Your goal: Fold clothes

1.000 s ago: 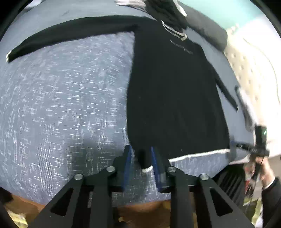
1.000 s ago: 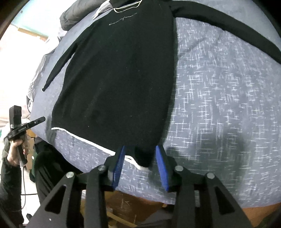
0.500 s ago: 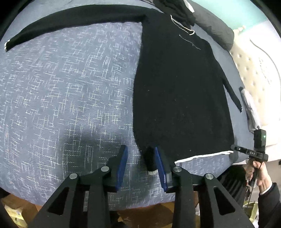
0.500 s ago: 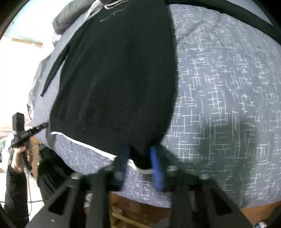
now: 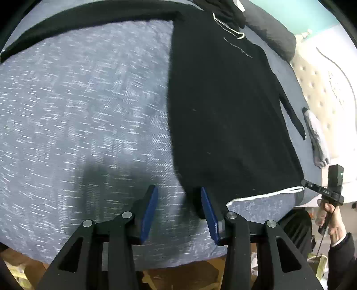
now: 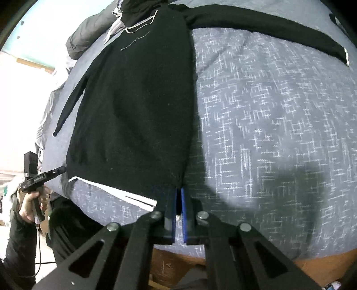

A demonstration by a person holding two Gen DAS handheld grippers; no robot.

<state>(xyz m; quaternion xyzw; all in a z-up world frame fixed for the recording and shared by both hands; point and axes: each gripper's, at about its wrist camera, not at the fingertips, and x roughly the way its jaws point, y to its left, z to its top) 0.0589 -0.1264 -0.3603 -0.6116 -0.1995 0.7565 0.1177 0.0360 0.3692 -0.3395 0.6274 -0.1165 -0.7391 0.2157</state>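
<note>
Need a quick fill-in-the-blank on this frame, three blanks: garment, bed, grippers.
1. The black sweater lies flat on a ____ bedspread with white flecks.
2. The right gripper is ____ on the sweater's bottom corner.
3. The hem is trimmed with a ____ stripe.

Missing words: grey; shut; white

Bed in grey-blue patterned cover, cream tufted headboard, teal wall

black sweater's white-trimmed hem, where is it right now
The hem lies along the grey patterned bed's near edge; the right gripper pinches one corner.
</note>
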